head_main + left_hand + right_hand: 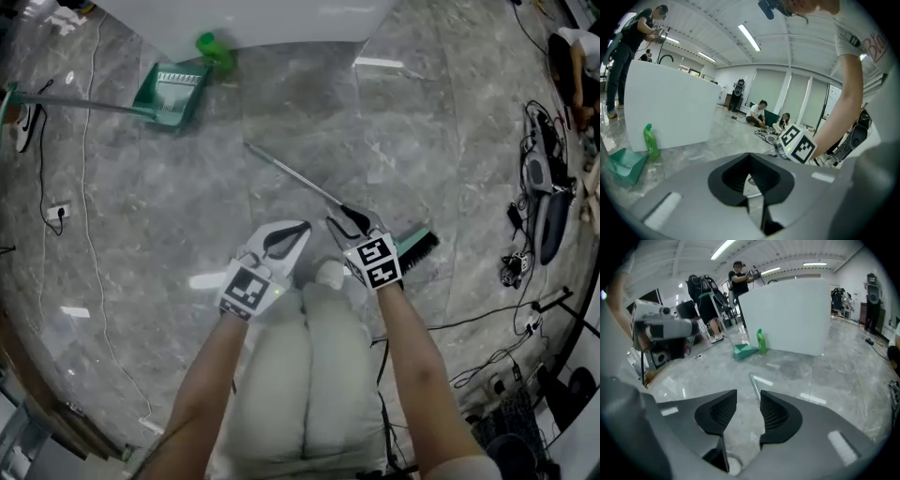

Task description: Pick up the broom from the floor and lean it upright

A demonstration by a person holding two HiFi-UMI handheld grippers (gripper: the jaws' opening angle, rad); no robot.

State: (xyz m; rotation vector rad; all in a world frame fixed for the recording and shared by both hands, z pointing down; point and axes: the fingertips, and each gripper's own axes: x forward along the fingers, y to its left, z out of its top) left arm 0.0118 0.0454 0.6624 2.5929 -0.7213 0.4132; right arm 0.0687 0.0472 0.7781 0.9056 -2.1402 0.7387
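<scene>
Broom (298,178) flat by R gripper (346,223)

The broom (298,178) lies on the floor (141,244), its handle slanting from the middle of the head view down to the right, with its head at the lower right end. The right gripper (342,223) is over the handle, close to that head. The left gripper (298,230) is just beside it on the left, off the handle. Far behind them the dustpan (173,94) lies at the foot of a partition (262,19), with a bottle (214,47) just right of it. Cables (497,352) trail over the floor at the right
</scene>
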